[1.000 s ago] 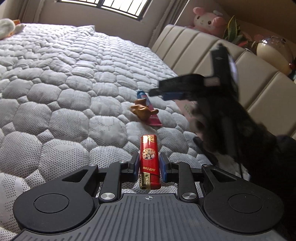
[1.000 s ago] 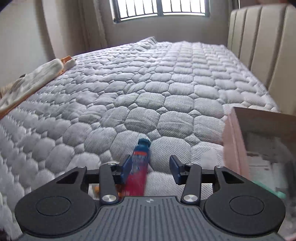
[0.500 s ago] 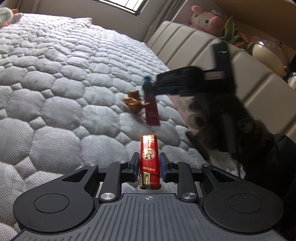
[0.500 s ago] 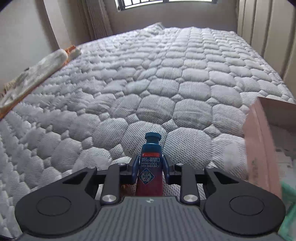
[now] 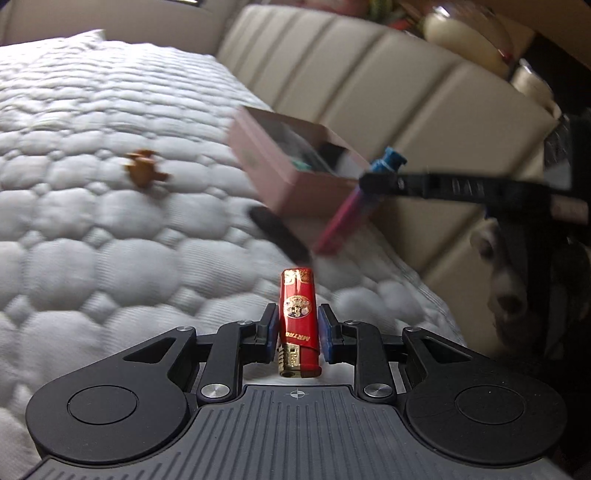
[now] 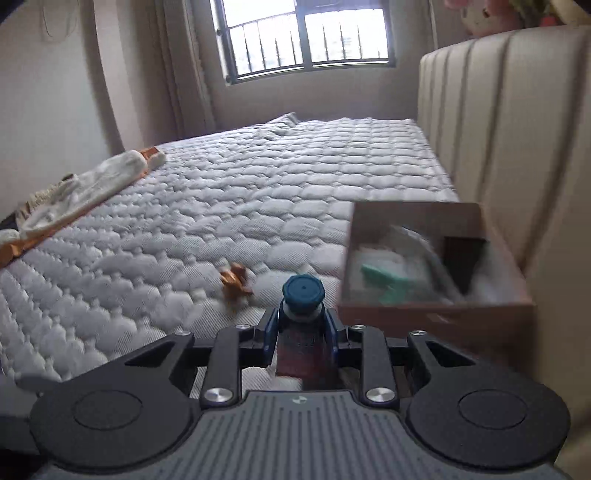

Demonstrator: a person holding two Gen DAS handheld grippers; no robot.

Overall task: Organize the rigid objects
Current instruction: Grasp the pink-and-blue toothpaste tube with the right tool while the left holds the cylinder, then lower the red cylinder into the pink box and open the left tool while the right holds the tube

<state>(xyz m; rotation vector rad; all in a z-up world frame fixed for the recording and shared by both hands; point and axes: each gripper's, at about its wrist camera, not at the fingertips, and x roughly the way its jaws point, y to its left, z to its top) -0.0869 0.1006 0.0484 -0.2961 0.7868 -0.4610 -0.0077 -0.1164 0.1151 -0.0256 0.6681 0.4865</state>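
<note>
My left gripper (image 5: 297, 325) is shut on a red lighter (image 5: 298, 321) that stands upright between its pads, above the quilted mattress. My right gripper (image 6: 302, 326) is shut on a red tube with a blue cap (image 6: 303, 291); in the left wrist view the same tube (image 5: 345, 218) hangs tilted from the right gripper (image 5: 373, 181) beside an open pink box (image 5: 269, 170). That box (image 6: 436, 314) sits against the headboard with several items inside. A small brown toy figure (image 5: 144, 171) (image 6: 234, 280) lies on the mattress left of the box.
A beige padded headboard (image 5: 388, 81) runs along the right. A dark flat object (image 5: 280, 232) lies on the mattress in front of the box. Folded cloth (image 6: 85, 192) rests at the bed's far left edge. A window (image 6: 306, 33) is behind the bed.
The right gripper closed on the tube, lifted it off the mattress and carried it up toward the box. The left gripper swung right with the lighter still held, bringing the box into view.
</note>
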